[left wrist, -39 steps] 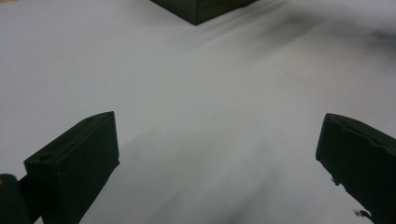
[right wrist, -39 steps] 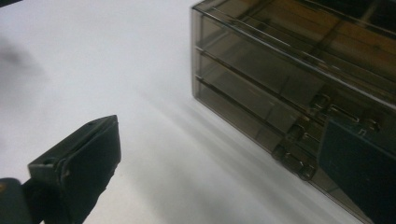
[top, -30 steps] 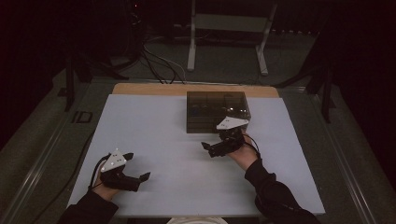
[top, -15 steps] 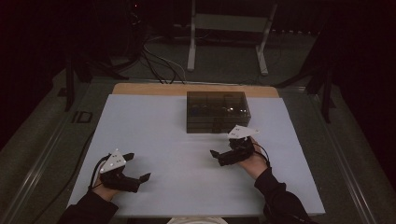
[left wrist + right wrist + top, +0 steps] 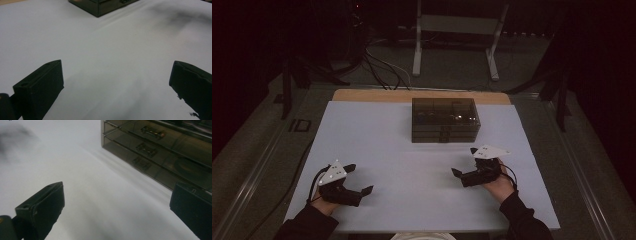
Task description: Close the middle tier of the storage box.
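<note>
Dim, dark surroundings; soft shadows; gripper views slightly blurred.

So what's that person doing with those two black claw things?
A person holds a gripper in each hand over a white table. Both are open and hold nothing. The right gripper sits a little in front of a dark see-through drawer box, apart from it; its own view shows three shut drawers with small handles. The left gripper rests near the front left of the table, far from the box. Nothing is being touched right now.
</note>
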### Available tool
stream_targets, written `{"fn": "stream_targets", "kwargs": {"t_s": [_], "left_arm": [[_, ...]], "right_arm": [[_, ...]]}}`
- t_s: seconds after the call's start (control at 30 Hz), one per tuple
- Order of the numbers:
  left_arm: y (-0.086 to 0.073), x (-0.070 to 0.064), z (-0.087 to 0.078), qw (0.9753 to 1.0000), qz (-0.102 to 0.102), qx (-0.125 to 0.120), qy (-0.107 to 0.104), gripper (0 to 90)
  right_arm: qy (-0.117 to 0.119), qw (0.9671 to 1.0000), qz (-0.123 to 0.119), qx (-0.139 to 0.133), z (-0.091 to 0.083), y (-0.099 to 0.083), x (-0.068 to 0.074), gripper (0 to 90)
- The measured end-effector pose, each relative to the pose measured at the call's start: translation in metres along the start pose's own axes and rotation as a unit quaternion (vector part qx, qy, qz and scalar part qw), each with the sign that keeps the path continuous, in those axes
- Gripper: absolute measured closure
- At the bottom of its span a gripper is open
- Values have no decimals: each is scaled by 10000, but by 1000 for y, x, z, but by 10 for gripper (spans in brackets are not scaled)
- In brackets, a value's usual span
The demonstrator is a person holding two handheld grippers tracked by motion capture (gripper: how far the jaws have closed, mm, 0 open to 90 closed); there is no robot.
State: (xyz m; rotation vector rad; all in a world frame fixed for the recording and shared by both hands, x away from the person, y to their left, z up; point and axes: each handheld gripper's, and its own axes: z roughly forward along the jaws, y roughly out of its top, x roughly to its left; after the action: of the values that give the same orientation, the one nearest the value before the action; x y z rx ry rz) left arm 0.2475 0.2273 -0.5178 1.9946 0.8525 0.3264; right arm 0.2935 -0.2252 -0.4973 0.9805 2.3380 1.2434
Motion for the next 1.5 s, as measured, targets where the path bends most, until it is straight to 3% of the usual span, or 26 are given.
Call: {"fn": "stream_targets", "kwargs": {"t_s": [0.17,0.67,0.87,1.13,1.5], "left_arm": [[0,0,0,10000,-4,-2,3,9],[0,1,0,10000,3,-17,-33,9],[-1,0,0,10000,-5,-16,-45,9],[-1,0,1,10000,21,-15,-89,9],[-2,-1,0,9995,-6,-167,-256,9]], "right_arm": [[-160,9999,-32,21,-11,-10,-5,0],[-515,9969,576,136,-36,-53,-17,0],[-589,9957,666,252,-38,-68,-16,0],[-623,9946,740,376,-19,-70,-21,0],[-576,9957,689,207,-23,-69,-21,0]]}}
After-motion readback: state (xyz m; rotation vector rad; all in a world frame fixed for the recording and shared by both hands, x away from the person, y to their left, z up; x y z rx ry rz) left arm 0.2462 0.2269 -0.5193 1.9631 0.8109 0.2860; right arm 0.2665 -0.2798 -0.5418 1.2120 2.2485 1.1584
